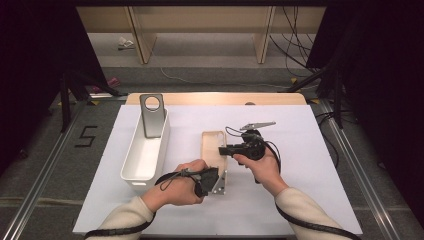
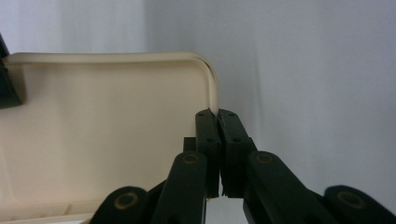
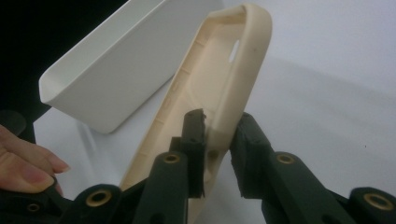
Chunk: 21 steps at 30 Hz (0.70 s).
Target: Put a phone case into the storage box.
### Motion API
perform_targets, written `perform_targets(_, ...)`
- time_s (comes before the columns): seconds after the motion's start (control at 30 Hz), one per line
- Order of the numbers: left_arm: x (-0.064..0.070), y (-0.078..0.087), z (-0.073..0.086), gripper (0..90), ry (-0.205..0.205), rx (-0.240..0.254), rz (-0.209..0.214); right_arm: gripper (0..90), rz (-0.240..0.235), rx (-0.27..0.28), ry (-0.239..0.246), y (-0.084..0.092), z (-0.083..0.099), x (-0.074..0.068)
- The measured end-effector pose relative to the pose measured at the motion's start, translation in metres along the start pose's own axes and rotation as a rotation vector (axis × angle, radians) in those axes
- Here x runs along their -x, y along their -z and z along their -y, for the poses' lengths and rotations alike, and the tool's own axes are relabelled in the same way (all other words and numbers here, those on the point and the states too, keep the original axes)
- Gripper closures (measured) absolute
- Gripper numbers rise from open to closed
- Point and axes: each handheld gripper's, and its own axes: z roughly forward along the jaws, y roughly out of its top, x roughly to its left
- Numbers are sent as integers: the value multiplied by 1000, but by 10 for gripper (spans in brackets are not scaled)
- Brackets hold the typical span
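Your cream soft-plastic phone case (image 1: 213, 148) is a plain pale beige, inside and out (no print on it). Both claws are matt black: the left claw (image 2: 218, 120) and the right claw (image 3: 220, 125), with brass-coloured rivets. The long white plastic bin (image 1: 145, 152) is unmarked, and a dark grey phone case (image 1: 152, 115) leans in it. Your bench (image 1: 300, 145) is covered in plain white.

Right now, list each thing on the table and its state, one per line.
Cream phone case: empty, pinched at two edges.
Left tongs: shut on the case's rim.
Right tongs: astride the case's side wall.
White bin: open-topped, upright.
Grey phone case: upright, leaning in the bin.
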Motion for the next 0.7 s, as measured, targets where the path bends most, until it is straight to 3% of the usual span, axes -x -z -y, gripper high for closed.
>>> perform_targets(0.23, -1, -2, 1, 872, 20, 32, -7, 800, -11, 26, -16, 4, -1, -3)
perform_targets(0.5, -4, -1, 5, 851, 42, 62, -49, 813, -58, 80, -46, 15, -7, -7)
perform_targets(0.7, -4, 6, 8, 613, 110, 147, -63, 812, -30, 112, -15, 24, -10, -12)
